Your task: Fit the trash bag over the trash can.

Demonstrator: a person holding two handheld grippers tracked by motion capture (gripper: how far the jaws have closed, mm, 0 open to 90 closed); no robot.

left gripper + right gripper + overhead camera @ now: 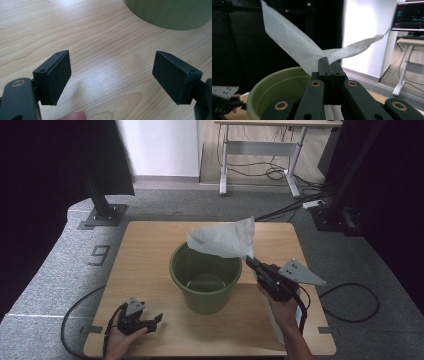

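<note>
Picked up: thin white plastic bag (pixel 224 238), pinched tight in right gripper (pixel 248 260), held above green bucket's (pixel 205 279) far rim at table (pixel 150 250) middle. Left gripper (pixel 157 319) wide open, empty, near front-left corner. Still to do: lining bucket.

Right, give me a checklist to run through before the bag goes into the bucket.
1. Right gripper shut on the white plastic bag: ok, its jaws are pinched on the film in the right gripper view.
2. Bag above the green bucket: ok, it hangs over the far rim.
3. Bag mouth opened up: not ok, it is bunched and flat.
4. Bucket free of contents: ok, the inside looks bare.
5. Left gripper free to help: ok, jaws open with nothing between them, low over the wooden table.
6. Bucket steadied: not ok, nothing holds it.
</note>
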